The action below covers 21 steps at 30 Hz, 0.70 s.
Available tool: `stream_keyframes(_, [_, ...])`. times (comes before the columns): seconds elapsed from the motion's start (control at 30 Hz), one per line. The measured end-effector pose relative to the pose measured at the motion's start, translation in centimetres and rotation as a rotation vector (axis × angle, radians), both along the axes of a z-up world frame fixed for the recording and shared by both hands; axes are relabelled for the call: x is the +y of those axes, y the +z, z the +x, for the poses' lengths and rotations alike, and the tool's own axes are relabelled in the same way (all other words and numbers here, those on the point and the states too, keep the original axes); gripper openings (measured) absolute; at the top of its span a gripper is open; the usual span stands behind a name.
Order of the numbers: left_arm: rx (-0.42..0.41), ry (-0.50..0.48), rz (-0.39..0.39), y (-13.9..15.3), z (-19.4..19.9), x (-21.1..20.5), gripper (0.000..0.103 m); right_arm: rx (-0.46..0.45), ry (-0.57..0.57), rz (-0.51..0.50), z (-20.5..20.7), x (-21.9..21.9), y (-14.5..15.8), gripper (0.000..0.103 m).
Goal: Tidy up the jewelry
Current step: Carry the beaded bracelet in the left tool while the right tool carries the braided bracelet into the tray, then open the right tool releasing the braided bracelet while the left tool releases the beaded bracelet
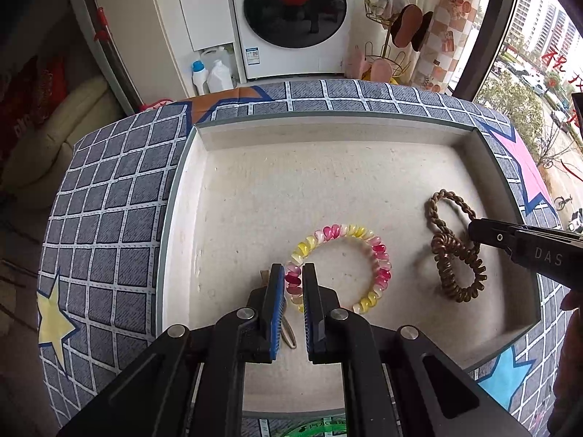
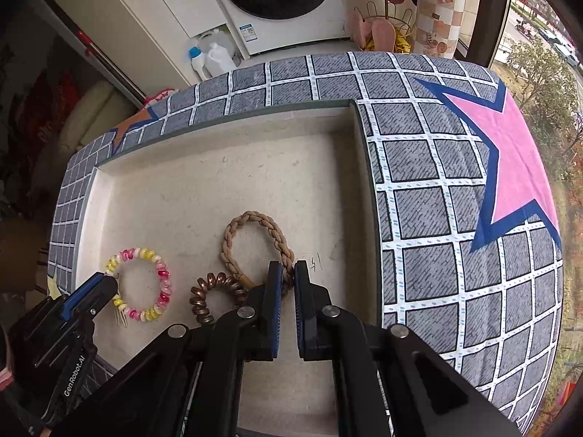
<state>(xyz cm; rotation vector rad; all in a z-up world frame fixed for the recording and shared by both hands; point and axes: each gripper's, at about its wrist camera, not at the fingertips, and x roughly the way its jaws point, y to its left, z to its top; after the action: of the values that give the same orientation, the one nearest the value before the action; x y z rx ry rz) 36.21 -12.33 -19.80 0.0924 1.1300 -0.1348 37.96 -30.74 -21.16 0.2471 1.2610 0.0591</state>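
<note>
- A shallow cream-lined tray [image 1: 204, 196] with a grey-green rim sits on the surface, which is covered by a grey checked cloth [image 1: 109, 218] printed with coloured stars.
- Three hair ties lie on the tray floor: a pink-and-yellow spiral tie [image 1: 340, 267] near the middle, a brown spiral tie [image 1: 459, 269] to its right, and a tan braided tie [image 1: 450, 207] just behind the brown one, touching or overlapping it.
- The left gripper [image 1: 293, 273] points steeply down at the near-left arc of the pink-and-yellow spiral tie. Its blue-padded jaws stand almost together, with that arc pinched between them.
- A thin tan hairpin-like piece [image 1: 288, 331] lies on the tray floor just under the left finger of the left gripper; what it is cannot be told for sure.
- The right gripper [image 2: 288, 273] also points steeply down, its jaws clamped tight on the near-right strand of the tan braided tie [image 2: 255, 240].
- In the right wrist view the brown spiral tie [image 2: 211, 295] lies just left of that gripper, partly hidden behind it, and the pink-and-yellow tie [image 2: 140, 284] is further left, with the left gripper [image 2: 109, 284] at its edge.
- Beyond the surface stand a white washing machine [image 1: 291, 18], two detergent bottles [image 1: 211, 74] on the floor, and a wire rack [image 1: 386, 36]; a window [image 1: 539, 73] is at the right.
</note>
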Motion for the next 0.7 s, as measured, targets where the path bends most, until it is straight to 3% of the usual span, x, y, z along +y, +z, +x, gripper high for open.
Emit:
stream_keyframes(0.3, [0.007, -0.001, 0.024, -0.2, -0.2, -0.1, 0.022, 0.006, 0.024, -0.012, -0.3, 0.4, -0.1, 0.010])
stream_keyframes(0.37, [0.009, 0.002, 0.011, -0.1, -0.2, -0.1, 0.022, 0.012, 0.022, 0.009, -0.4, 0.3, 0.0, 0.020])
stream_keyframes(0.43, [-0.002, 0.004, 0.015, 0.0, -0.3, -0.1, 0.022, 0.008, 0.013, 0.038, -0.6, 0.1, 0.3, 0.053])
stream_keyframes(0.7, [-0.015, 0.001, 0.015, 0.8, -0.6, 0.0, 0.022, -0.030, -0.010, 0.109, -1.8, -0.6, 2.1, 0.057])
